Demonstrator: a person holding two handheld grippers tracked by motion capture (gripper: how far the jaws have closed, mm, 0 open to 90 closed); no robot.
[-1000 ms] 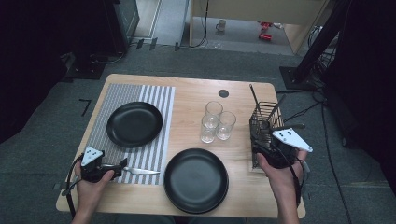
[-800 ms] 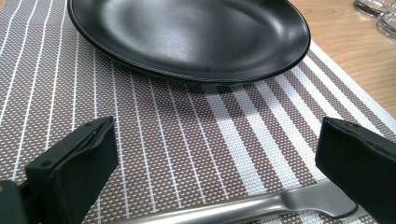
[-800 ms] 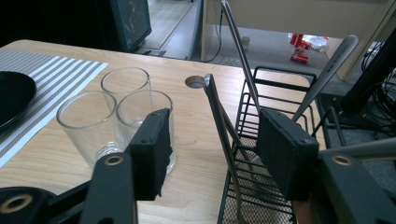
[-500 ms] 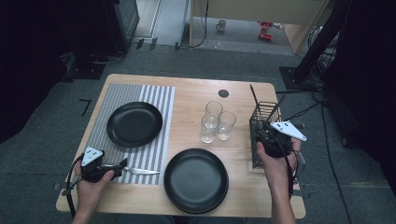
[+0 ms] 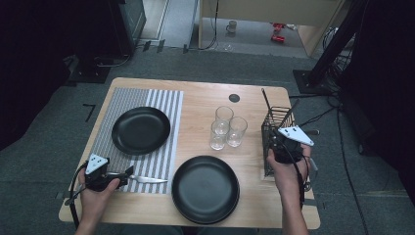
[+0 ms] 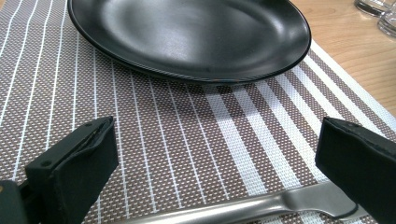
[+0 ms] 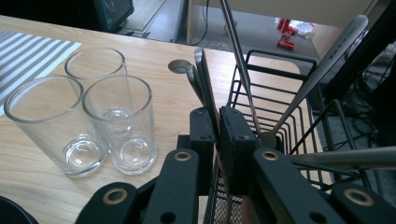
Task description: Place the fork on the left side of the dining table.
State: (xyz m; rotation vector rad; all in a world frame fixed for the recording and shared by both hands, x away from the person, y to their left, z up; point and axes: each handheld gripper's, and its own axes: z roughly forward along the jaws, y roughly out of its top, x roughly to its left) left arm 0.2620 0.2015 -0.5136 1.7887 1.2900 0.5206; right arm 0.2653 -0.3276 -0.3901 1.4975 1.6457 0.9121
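Right gripper [image 7: 217,140], jaws pinching a steel utensil handle [image 7: 205,88] in the black wire caddy [image 5: 275,128], is starting its removal; left gripper [image 6: 219,163], jaws spread, is straddling the placed steel knife [image 6: 261,207].

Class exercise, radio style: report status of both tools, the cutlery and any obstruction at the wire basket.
Left tool open, knife lying between jaws. Right tool just closed on utensil handle at wire basket. Glasses close beside.
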